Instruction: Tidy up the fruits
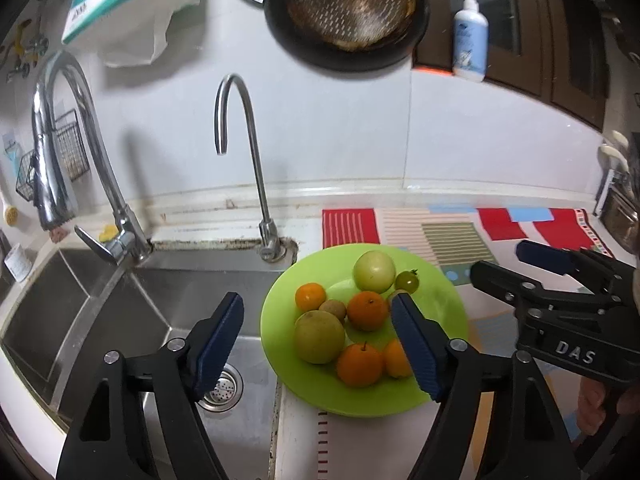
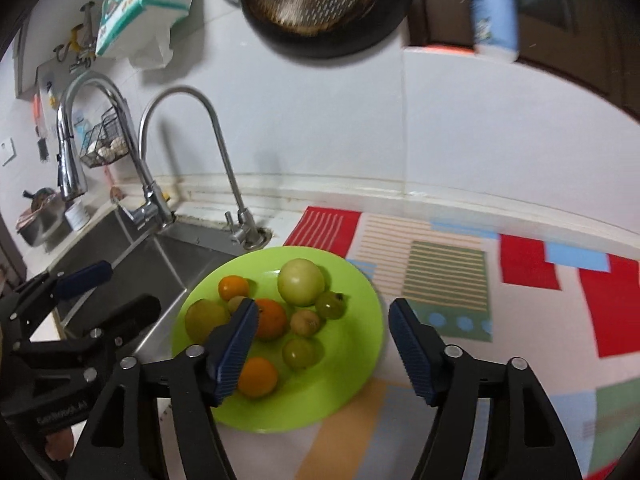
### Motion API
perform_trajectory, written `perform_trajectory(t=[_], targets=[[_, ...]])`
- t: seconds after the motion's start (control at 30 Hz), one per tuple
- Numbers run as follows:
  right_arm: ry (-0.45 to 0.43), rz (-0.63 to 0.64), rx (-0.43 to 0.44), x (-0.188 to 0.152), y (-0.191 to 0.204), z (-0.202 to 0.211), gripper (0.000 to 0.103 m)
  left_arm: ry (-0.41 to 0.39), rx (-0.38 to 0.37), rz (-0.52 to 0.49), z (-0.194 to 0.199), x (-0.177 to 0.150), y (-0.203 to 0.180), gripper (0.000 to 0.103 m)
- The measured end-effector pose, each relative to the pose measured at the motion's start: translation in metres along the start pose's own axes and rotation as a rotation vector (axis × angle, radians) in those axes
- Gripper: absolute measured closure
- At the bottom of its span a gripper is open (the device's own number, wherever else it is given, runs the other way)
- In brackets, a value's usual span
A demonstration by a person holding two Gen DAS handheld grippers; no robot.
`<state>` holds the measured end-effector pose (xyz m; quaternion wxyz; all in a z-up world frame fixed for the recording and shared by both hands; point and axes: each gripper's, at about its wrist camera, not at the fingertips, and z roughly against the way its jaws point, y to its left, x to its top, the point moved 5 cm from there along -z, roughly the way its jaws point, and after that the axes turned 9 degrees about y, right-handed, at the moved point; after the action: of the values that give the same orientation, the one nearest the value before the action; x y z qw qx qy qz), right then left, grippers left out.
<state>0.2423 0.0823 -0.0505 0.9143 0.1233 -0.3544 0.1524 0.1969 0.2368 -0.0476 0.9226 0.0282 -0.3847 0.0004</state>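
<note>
- On the green plate [image 1: 444, 304], which sits at the left end of the tabletop with its left rim hanging just over the sink [image 1: 132, 304], the fruits lie in a loose cluster: oranges [image 1: 367, 310], a pale green apple [image 1: 374, 271], a yellow-green fruit [image 1: 319, 336] and a small green tomato [image 1: 407, 281].
- Left tool [image 1: 318, 344] hovers near the plate's near-left side, jaws well apart with nothing between the pads.
- Right tool [image 2: 320, 344] hangs over the plate's near-right rim, likewise open and empty.
- Nothing appears left off the plate, so the gathering step looks finished or between picks.
- Next move, if any, calls for choosing one fruit and closing squarely on it; round fruit may roll.
- Beyond the plate lie the patterned mat [image 2: 448, 280] and two taps [image 1: 240, 160].
</note>
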Motion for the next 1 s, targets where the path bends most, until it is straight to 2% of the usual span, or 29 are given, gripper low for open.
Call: perform_trajectory(t=[0.07, 0.17, 0.43, 1.0], targets=[[-0.019, -0.02, -0.024, -0.006, -0.001, 0.014, 0.033, -0.013, -0.013, -0.013, 0.008, -0.002, -0.003, 0.023], [-0.046, -0.056, -0.056, -0.015, -0.004, 0.035, 0.025, -0.039, -0.023, -0.019, 0.023, -0.005, -0.007, 0.017], [-0.088, -0.082, -0.131, -0.047, -0.011, 0.085, 0.022, -0.09, -0.028, -0.019, 0.062, -0.019, -0.023, 0.012], [-0.132, -0.104, -0.178, -0.113, -0.029, 0.178, 0.022, -0.137, -0.019, -0.02, 0.14, -0.07, -0.069, 0.006]])
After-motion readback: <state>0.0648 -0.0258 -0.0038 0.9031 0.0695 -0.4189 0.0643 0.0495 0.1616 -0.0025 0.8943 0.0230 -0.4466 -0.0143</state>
